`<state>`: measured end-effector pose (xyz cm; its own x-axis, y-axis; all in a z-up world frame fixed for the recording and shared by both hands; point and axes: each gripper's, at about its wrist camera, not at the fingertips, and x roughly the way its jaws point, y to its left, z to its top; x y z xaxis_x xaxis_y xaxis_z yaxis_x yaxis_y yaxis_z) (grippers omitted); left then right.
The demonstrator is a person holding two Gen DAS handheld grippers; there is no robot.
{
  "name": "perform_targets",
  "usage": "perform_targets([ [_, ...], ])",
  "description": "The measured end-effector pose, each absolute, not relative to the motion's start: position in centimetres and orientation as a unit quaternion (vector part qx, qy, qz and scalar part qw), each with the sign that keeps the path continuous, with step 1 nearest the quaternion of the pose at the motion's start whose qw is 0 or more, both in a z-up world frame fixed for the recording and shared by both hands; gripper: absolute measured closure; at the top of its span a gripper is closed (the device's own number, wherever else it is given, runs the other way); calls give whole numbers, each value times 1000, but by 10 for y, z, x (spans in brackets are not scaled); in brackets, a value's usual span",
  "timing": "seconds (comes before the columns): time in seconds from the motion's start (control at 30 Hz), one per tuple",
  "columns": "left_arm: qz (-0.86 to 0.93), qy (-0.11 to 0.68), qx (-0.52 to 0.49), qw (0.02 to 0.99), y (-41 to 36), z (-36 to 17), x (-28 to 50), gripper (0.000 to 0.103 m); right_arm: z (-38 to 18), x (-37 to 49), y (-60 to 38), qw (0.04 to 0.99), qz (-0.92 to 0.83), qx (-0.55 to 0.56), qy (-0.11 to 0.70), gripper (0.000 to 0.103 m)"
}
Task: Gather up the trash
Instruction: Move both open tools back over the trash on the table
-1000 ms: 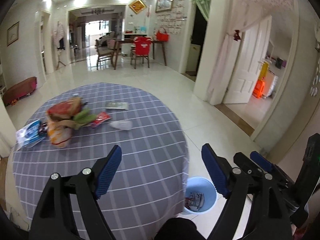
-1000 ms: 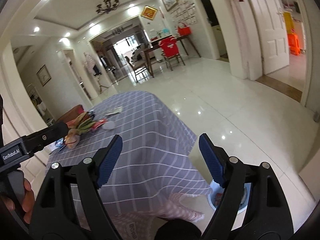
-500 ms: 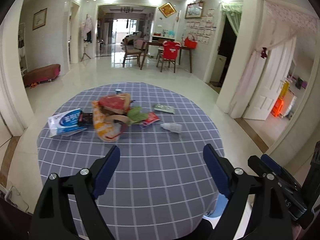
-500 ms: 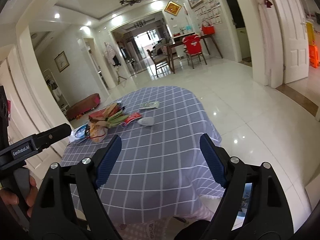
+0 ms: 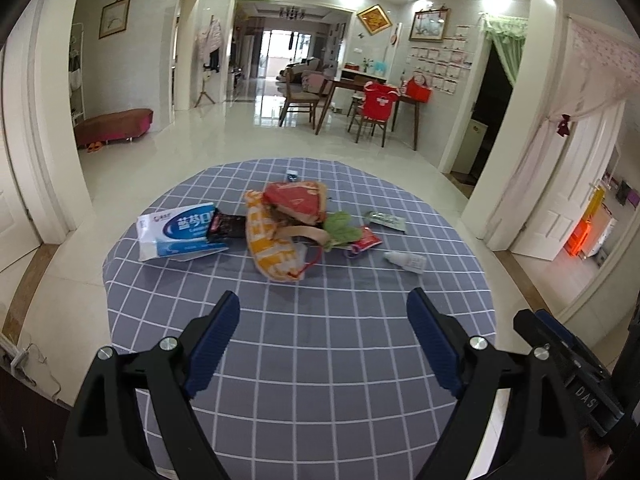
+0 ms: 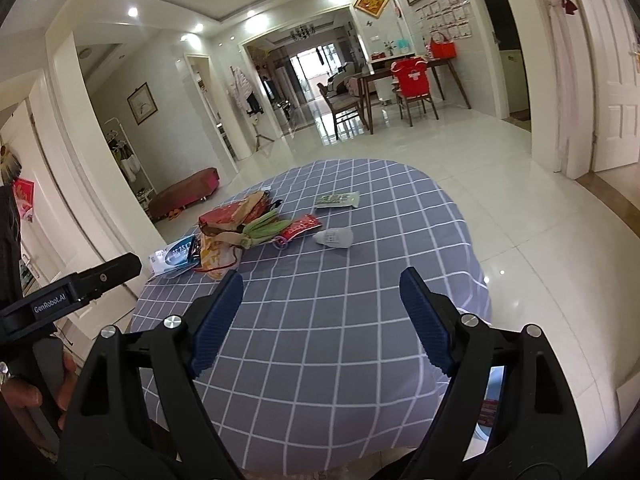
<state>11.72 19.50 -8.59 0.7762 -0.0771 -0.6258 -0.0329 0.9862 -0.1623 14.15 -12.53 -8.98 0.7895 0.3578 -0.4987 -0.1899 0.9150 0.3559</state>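
Observation:
A round table under a grey checked cloth [image 5: 320, 344] [image 6: 360, 300] carries a heap of trash at its far side: a blue-and-white box [image 5: 176, 232] [image 6: 176, 254], an orange-and-white bag [image 5: 272, 248] [image 6: 214, 254], a red wrapper packet [image 5: 296, 200] [image 6: 232, 212], green leaves [image 5: 340, 230] [image 6: 268, 228], a small red wrapper [image 5: 364, 242] [image 6: 300, 226], a flat green sachet [image 5: 386, 220] [image 6: 336, 199] and a small white bottle [image 5: 406, 261] [image 6: 334, 237]. My left gripper [image 5: 322, 340] and right gripper [image 6: 320, 316] hang open above the near half of the cloth, holding nothing.
A blue bin [image 6: 492, 400] peeks out low on the right behind my right finger. Shiny tiled floor [image 6: 500, 200] surrounds the table. A dining table with chairs [image 5: 360, 104] stands far back. White doors [image 5: 568, 200] line the right side. A hand [image 6: 28, 392] grips the left tool's handle.
Both views have swung left, bringing the table and trash heap from the left toward the middle. The blue bin slid out of the left wrist view. Both grippers stayed open.

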Motion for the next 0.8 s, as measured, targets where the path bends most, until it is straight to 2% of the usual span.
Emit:
perform_targets([
  [0.8,42,369,-135,918,260,-122,146,19,-114,200,-93,919,150,112,348,23],
])
